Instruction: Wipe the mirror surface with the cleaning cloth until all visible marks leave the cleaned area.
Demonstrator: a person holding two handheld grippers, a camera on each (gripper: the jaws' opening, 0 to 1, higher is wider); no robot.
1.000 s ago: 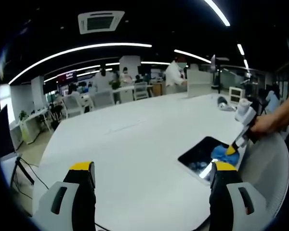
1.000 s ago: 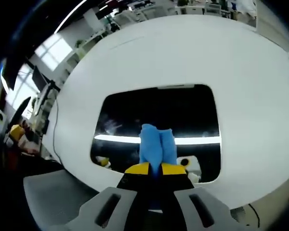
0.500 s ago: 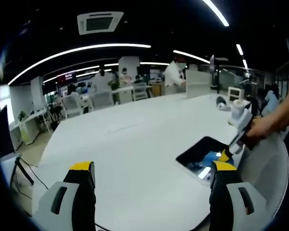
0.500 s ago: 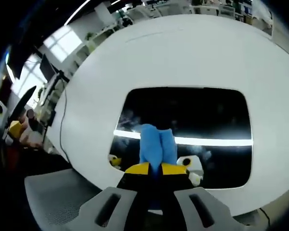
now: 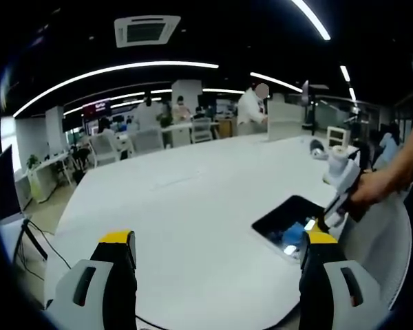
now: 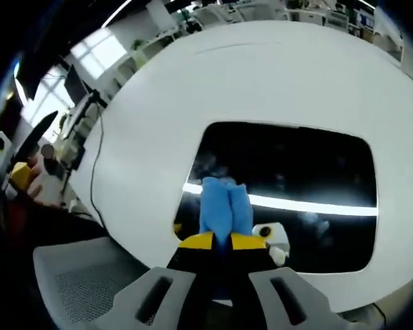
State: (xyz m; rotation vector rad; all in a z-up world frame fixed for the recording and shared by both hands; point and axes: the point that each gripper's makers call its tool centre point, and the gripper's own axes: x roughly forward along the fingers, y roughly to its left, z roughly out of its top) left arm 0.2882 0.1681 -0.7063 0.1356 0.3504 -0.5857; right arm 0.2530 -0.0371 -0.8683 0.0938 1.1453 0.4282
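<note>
My right hand-held gripper [image 6: 221, 242] has its 2 jaws pinched on the blue cleaning cloth [image 6: 221, 206], which sticks out past the yellow tips and meets the mirror [image 6: 310, 172] near its lower-left edge in the right gripper view; whether the cloth presses flat I cannot tell. The mirror lies dark on the white table [image 6: 261, 75], its long axis running left to right across that frame, so most of the glass sits to the right of and above the cloth; faint smudges show at its upper left, and I judge the wipe should sweep that way. My left hand-held gripper [image 5: 220, 258] hangs spread and empty over the table; in its view the mirror [image 5: 289, 216] sits at the lower right, with my right hand-held gripper [image 5: 325, 221] at its far edge, so the right is much the nearer.
</note>
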